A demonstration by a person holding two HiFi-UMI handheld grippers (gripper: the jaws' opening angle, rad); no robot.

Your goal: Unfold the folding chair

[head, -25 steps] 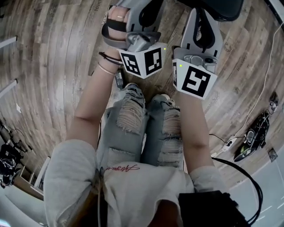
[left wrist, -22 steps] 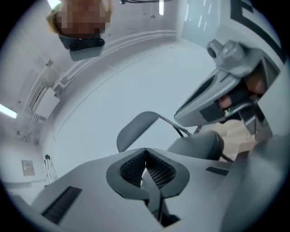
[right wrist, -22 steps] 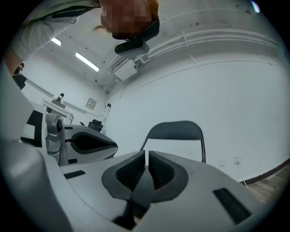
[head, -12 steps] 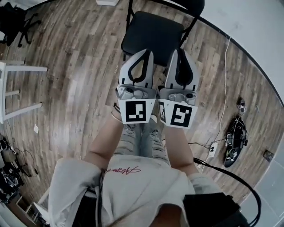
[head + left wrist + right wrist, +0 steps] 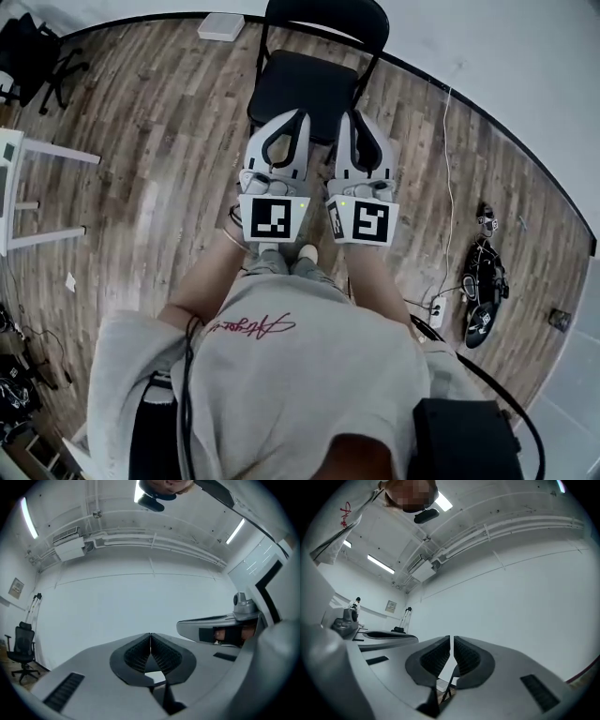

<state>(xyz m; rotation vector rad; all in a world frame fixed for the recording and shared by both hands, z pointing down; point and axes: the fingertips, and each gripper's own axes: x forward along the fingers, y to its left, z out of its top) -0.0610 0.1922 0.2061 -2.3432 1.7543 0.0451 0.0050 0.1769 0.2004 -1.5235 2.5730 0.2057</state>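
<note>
The chair [image 5: 302, 82] stands open in front of me. Its black seat lies flat, and its backrest is on the far side, close to the white wall [image 5: 506, 84]. The wall's dark base strip curves round behind the chair, so there is little room past the backrest. The wood floor [image 5: 159, 150] lies bare on both sides of the seat and between the chair and my feet.

To my left, well apart from the chair, stands a white table [image 5: 28, 150]. A black office chair [image 5: 33, 52] sits beyond it near the wall. A small white box [image 5: 222, 27] lies by the wall, near the chair's left rear leg. To my right a thin cable [image 5: 448, 187] runs down the floor to a power strip [image 5: 436, 309], with dark gear [image 5: 483, 291] heaped just past it.

I hold both tongs side by side. From above, their tips show over the front edge of the seat. Their own cameras face mostly wall and ceiling.

The left tongs [image 5: 150, 641] are clenched, the ribbed pads pressed flat together with nothing between them. The right tongs [image 5: 453, 652] are all but clenched. Only a thin slit shows between the pads, and they grip nothing. Neither pair touches the chair.
</note>
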